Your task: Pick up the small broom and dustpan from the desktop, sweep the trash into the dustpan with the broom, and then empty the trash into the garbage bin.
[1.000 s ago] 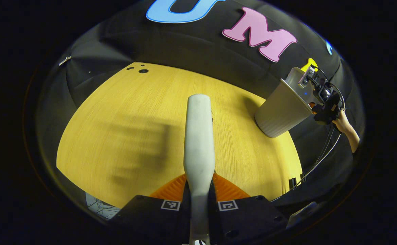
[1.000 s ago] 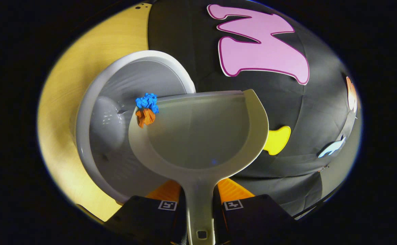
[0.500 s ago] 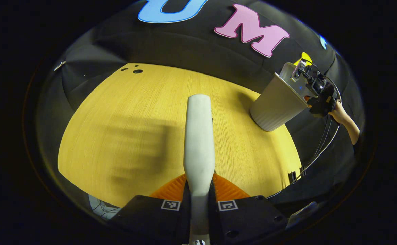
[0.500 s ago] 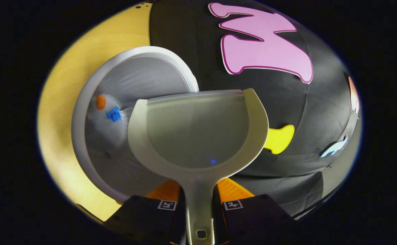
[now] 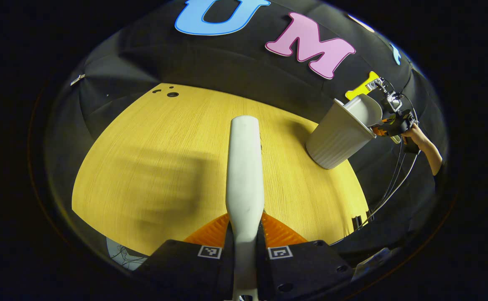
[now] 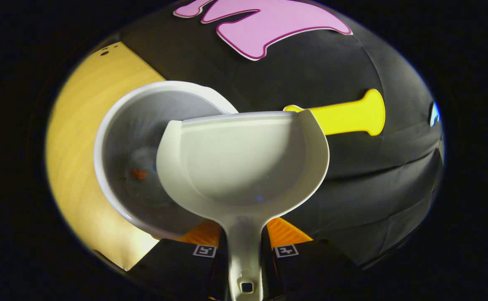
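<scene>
Dustpan [image 6: 244, 163] empty over bin [image 6: 120, 125]; approx. 1–2 scraps [image 6: 139, 173] inside.

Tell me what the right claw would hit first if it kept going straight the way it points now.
Probably the booth wall. The dustpan that the right claw holds leads the way, its left edge over the garbage bin, so that rim could catch first; depth is unclear.

Surface [image 5: 152, 159]: yellow wood grain, fine straight lines. Broom [image 5: 244, 167] handle: plain off-white. Dustpan [image 6: 244, 163]: pale grey-white, no pattern. Bin [image 5: 338, 136]: off-white outside with vertical ribbing, grey inside [image 6: 143, 138]. Trash [image 6: 138, 173] in the bin: an orange scrap, blurred. Booth wall [image 5: 210, 67]: black cloth. Cables [image 5: 394, 184] at far right: black.
</scene>
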`<state>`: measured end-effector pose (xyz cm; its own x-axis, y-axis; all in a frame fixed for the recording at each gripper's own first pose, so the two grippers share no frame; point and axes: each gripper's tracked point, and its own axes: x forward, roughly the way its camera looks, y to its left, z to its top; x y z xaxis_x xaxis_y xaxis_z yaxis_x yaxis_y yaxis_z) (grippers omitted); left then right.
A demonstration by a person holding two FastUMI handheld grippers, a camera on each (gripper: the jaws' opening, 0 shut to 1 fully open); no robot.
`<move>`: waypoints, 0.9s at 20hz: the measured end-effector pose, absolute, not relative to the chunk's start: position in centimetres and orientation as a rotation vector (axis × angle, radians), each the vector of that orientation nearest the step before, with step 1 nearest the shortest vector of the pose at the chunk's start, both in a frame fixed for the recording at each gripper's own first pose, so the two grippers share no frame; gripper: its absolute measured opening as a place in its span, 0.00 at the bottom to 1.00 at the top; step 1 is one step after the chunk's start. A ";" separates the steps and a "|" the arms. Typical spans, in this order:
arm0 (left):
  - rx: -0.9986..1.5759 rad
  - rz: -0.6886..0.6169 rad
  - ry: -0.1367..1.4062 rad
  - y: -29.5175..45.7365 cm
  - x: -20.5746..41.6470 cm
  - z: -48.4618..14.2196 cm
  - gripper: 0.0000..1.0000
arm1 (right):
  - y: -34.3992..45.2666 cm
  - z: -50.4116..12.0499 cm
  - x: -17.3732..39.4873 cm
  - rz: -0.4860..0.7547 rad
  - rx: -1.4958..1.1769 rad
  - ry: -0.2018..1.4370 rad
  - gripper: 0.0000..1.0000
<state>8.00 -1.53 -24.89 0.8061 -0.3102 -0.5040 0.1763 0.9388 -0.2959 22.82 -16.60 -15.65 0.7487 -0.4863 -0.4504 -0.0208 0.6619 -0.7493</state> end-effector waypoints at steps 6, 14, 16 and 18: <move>-0.249 -0.254 0.554 -0.9 7.9 -25.0 0.26 | -16.7 -14.0 22.4 -0.269 -0.482 0.617 0.36; -0.201 -0.225 0.542 -0.2 7.4 -25.2 0.26 | -13.0 -10.9 23.2 -0.140 -0.175 0.447 0.35; -0.209 -0.204 0.529 0.1 7.5 -25.0 0.26 | -10.6 -10.1 22.5 -0.091 -0.121 0.411 0.35; -0.226 -0.181 0.515 0.3 7.6 -24.9 0.26 | -7.7 -9.4 21.9 -0.025 -0.094 0.380 0.35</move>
<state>7.64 0.32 -24.88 0.8552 -0.2274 -0.4658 0.1145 0.9593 -0.2582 21.90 -7.65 -9.35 0.9283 -0.0420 -0.3695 0.0067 0.9953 -0.0964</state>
